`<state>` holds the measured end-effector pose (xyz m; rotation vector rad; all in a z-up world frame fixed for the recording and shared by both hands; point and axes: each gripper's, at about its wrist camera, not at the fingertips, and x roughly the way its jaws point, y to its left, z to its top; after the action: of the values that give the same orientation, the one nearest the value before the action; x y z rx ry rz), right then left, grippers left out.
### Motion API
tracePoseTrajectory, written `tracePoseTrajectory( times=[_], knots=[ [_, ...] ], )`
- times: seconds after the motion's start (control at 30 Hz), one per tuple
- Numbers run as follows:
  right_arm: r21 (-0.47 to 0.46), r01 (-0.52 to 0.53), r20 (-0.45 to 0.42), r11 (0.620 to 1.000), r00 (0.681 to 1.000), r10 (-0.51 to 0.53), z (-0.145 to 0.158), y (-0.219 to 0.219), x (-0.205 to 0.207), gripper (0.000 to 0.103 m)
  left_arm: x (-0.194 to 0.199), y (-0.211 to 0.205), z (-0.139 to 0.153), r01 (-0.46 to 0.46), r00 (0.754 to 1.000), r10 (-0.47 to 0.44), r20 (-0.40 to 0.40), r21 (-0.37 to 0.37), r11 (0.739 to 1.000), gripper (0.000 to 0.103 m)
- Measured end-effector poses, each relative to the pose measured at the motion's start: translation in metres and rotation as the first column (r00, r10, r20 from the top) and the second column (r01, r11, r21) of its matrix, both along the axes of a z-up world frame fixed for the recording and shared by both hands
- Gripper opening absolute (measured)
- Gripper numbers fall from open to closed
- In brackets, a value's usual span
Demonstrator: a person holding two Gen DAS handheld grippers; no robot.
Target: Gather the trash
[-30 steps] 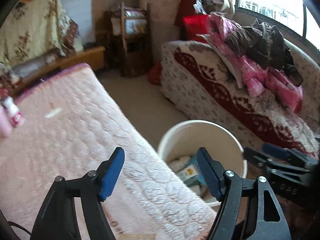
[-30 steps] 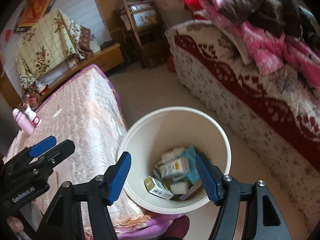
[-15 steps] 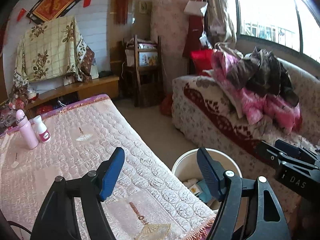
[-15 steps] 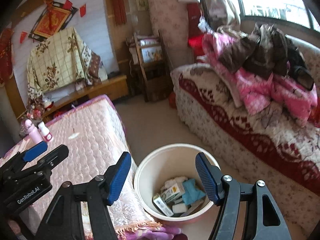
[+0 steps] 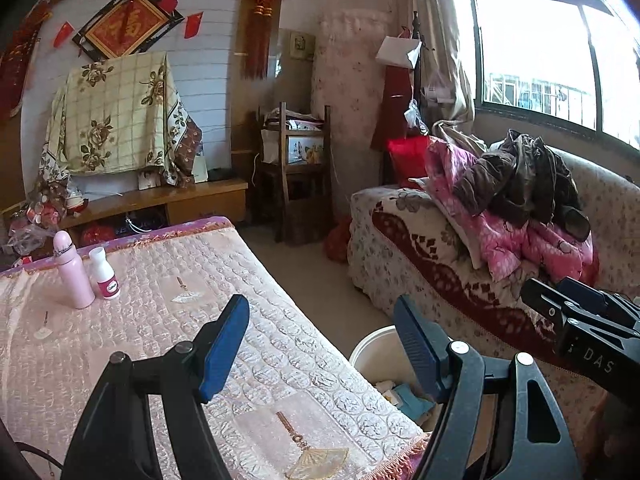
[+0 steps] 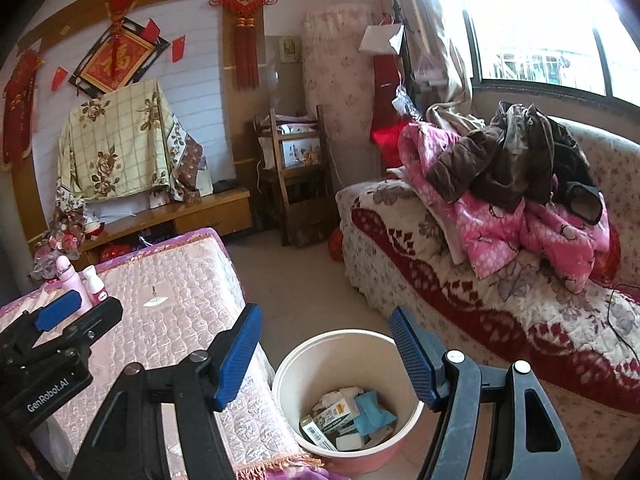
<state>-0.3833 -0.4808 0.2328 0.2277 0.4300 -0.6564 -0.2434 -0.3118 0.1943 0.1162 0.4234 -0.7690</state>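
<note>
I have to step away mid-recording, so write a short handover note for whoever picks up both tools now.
Left tool: open, empty. Right tool: open, empty.
Bin: on the floor between the covered table and sofa, holding boxes and wrappers.
Done: trash is in the bin.
Left: on the table only a pink bottle and a white bottle stand; judge whether they stay.
</note>
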Motion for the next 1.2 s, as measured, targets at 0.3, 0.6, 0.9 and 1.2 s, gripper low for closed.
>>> tracePoseTrajectory(
  times=[0.3, 0.6, 0.9, 1.2],
  knots=[
    [-0.006, 0.004, 0.004, 1.000, 1.000, -0.004, 0.003, 0.007, 0.000, 0.071, 0.000, 0.004, 0.000, 0.001, 1.000, -0.001, -0.006, -0.013, 1.000, 0.075],
    [0.007, -0.001, 0.004, 1.000, 1.000, 0.001, 0.001, 0.004, 0.002, 0.071, -0.001, 0.003, 0.000, 0.002, 1.000, -0.002, -0.002, -0.011, 1.000, 0.075],
    [0.007, -0.002, -0.001, 1.000, 1.000, 0.002, -0.001, 0.005, 0.003, 0.071, -0.001, 0.002, -0.002, 0.007, 1.000, -0.007, -0.004, -0.012, 1.000, 0.075],
    [0.015, -0.006, -0.008, 1.000, 1.000, 0.006, -0.007, 0.003, 0.005, 0.071, -0.002, 0.000, -0.004, 0.013, 1.000, -0.013, -0.002, -0.005, 1.000, 0.075]
  ],
)
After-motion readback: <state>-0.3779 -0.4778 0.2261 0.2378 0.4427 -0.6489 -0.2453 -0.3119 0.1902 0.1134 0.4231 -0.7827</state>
